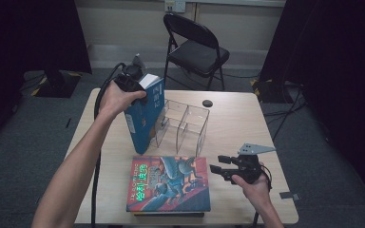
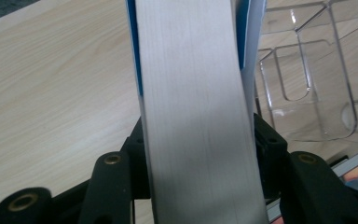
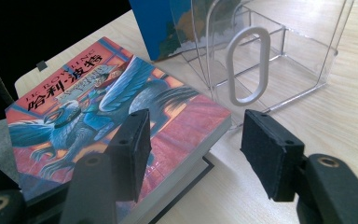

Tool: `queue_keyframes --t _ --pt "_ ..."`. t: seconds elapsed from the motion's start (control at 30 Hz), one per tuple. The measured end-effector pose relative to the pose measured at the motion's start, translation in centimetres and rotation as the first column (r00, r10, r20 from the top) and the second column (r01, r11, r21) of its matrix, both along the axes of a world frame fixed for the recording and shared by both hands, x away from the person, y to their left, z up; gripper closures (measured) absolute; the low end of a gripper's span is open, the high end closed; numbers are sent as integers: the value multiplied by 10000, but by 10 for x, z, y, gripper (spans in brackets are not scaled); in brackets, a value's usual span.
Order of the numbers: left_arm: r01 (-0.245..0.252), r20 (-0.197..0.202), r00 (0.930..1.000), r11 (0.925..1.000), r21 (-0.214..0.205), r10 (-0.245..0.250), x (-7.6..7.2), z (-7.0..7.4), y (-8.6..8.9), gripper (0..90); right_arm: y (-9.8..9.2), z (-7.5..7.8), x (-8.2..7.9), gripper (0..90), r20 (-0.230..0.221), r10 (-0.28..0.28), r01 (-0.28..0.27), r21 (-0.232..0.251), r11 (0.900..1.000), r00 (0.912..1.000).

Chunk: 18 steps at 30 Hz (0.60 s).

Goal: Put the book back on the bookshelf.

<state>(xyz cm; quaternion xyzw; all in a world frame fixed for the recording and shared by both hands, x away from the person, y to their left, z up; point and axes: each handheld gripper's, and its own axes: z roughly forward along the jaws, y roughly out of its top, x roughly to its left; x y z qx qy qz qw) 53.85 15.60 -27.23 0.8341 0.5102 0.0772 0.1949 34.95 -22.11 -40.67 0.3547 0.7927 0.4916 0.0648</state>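
Red book (image 1: pixel 169 183) flat, blue book (image 1: pixel 145 116) upright in left tool (image 1: pixel 134 80)

Your table (image 1: pixel 247 118): light wood, frame centre | blue book (image 1: pixel 145 121) stood upper left | clear organiser (image 1: pixel 183 126) centre | stacked books (image 1: pixel 168 183) lower centre | black disc (image 1: pixel 207 103) top.

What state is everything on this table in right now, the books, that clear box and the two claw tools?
Thick blue book: upright, leaning beside the organizer, between left gripper's jaws.
Clear plastic two-slot organizer: standing, both slots empty.
Red illustrated book: lying flat, closed, on a darker book.
Right gripper: open, holding nothing.
Black folding chair: unfolded, unoccupied.
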Motion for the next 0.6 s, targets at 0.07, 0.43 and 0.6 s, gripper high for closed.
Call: queue_keyframes --t 0.07,0.43,0.6 --pt "-55 381 9992 9989 -469 73 -7 -5 13 515 0 0 0 426 4 -32 32 0 10000 10000" --pt "270 1331 9910 9958 -871 -153 -27 -11 20 450 7 -2 2 426 -79 96 -97 -157 9998 9999" --pt "387 1817 9832 9920 -1199 -164 -38 -13 27 415 5 -3 2 426 -130 5 -7 -141 9999 9999"
